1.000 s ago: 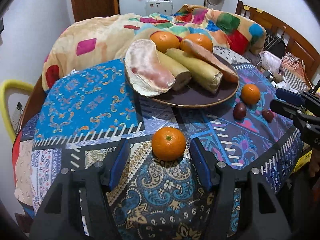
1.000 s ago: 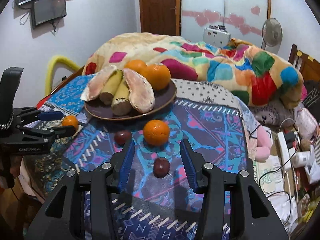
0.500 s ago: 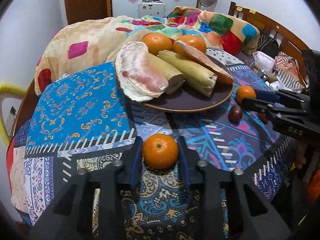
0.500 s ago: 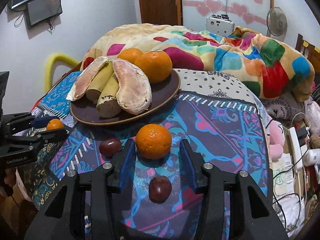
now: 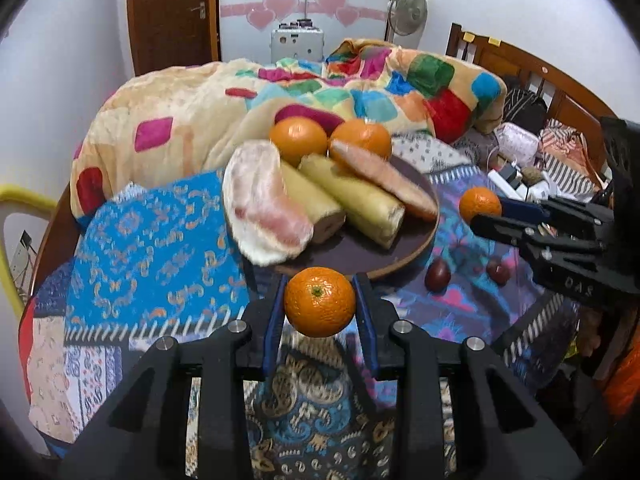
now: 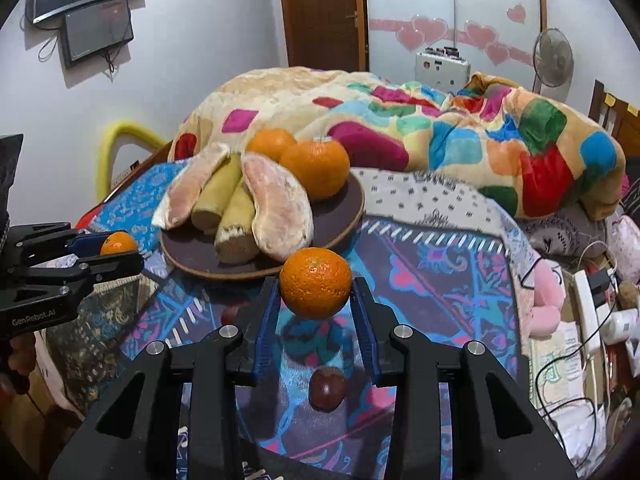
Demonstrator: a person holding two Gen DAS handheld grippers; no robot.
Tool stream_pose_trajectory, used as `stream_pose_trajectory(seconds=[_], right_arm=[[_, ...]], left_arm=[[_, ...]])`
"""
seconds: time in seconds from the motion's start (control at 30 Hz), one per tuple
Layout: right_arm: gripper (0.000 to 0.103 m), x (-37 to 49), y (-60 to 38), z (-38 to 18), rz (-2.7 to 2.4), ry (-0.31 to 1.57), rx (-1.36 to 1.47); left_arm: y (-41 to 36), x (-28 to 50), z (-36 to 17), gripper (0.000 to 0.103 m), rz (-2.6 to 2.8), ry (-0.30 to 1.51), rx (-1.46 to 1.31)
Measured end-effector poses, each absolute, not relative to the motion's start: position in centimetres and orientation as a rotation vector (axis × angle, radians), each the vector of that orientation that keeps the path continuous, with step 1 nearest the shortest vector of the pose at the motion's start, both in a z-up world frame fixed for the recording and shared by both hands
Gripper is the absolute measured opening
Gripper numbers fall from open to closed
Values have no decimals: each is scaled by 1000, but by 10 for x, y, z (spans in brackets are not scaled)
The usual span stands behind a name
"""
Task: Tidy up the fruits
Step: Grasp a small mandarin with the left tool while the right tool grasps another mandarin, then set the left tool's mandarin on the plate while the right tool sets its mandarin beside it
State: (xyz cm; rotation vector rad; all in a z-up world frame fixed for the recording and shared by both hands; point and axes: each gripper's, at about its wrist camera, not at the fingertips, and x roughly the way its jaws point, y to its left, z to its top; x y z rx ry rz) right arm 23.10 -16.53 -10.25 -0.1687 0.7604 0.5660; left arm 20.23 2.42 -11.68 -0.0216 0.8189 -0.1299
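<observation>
Left orange (image 5: 319, 301): round, pebbled skin, green stem scar facing the camera; clamped between the blue ribbed pads of the left claw (image 5: 318, 308) and held clear of the cloth, just in front of the plate rim.

Right orange (image 6: 315, 282): same kind; clamped in the right claw (image 6: 316, 312), raised, with its shadow on the cloth beneath, near the plate's front edge.

Plate (image 6: 344, 220): dark brown, round, shallow, pale rim. Carries two more oranges (image 5: 298, 140) at the back, two pink-fleshed pomelo segments (image 5: 266, 208) with white pith, and two yellowish cut stalk pieces (image 5: 360, 200) lying between them.

Small dark red fruits (image 5: 438, 275): smooth, egg-shaped; two lie loose on the cloth to the right of the plate in the left view, one below the right claw in the right view.

Bedspread (image 5: 152, 240): patchwork cloth, blue, purple and paisley panels, covering the bed.

Blanket (image 6: 440, 132): fleecy, cream with bright colour blocks, heaped behind the plate.

Room: wooden headboard (image 5: 532, 76), brown door (image 6: 324, 16), pink heart stickers on a white panel, standing fan (image 6: 552, 58), wall screen (image 6: 96, 28), yellow chair back (image 6: 120, 136).
</observation>
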Motion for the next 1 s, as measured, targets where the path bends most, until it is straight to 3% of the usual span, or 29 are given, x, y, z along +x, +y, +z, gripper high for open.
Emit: stream_pose_trajectory(seconds=[0.6,0.73,0.9,1.0], right_arm=[[33,254,-159,-101,567,735,-165],[33,256,-159,-103,568,742,-167],[33,263,-156,-102,567,743,-183],[33,272,-151,-100,557,740,-207]], left_arm=[[8,244,-126,35,-118,820,-13],[7,245,-124,50,-112,806,-17],[8,241,-111,51,-114,772,2],[14,241,-102,58,-86,738,18]])
